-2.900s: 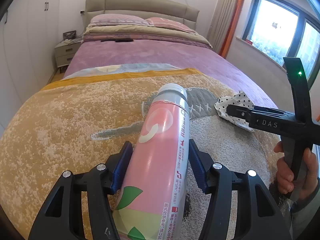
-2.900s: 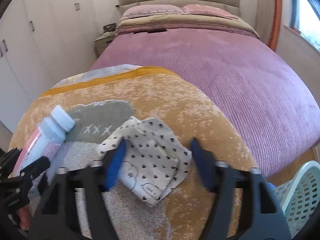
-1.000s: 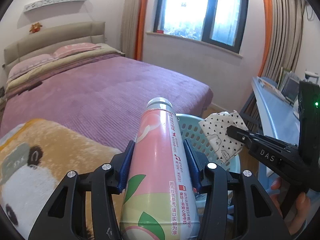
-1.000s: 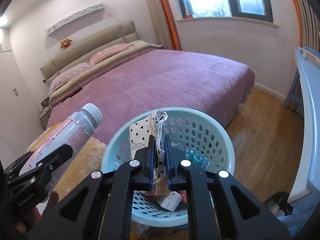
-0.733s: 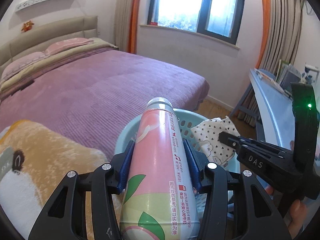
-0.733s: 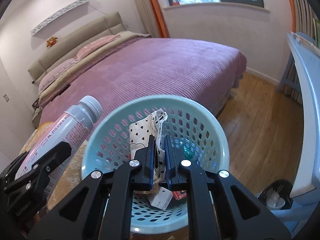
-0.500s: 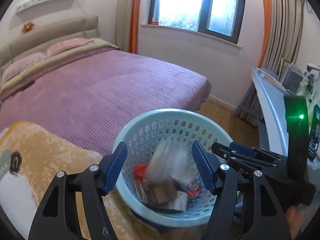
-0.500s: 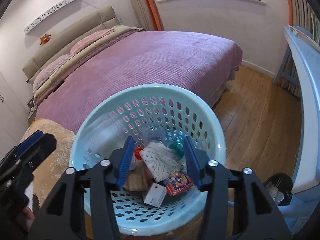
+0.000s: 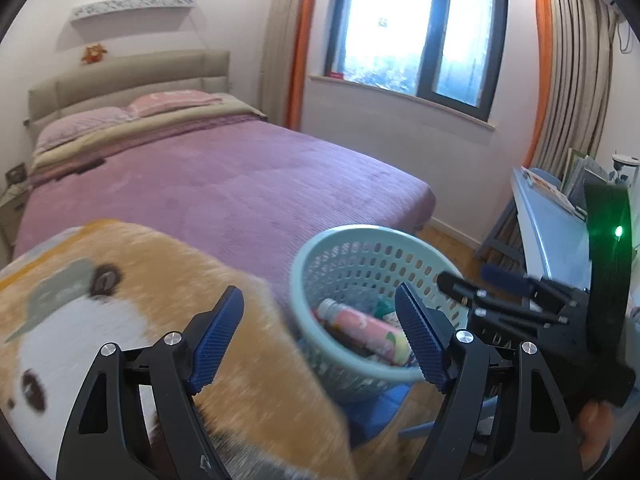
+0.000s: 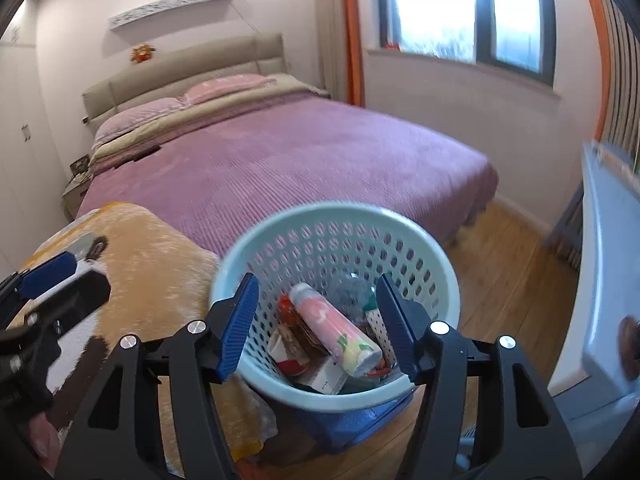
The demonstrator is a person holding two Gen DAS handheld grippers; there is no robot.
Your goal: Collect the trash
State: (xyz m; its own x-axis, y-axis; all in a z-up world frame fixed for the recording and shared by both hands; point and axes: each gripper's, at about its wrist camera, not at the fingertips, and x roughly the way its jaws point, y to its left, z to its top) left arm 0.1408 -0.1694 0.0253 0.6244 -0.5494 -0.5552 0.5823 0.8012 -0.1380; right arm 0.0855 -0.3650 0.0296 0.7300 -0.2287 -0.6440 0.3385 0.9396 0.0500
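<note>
Both grippers hang wide apart and empty: left gripper [image 9: 320,336] over the near blanket [image 9: 132,312] edge, right gripper [image 10: 316,320] straight above the basket [image 10: 332,216]. I see the pink bottle [image 10: 336,332] lying inside on the other trash, its long axis running cap-far-left to base-near-right, directly below my right gripper, so that hand's nearer; from my left it lies just to the right.
</note>
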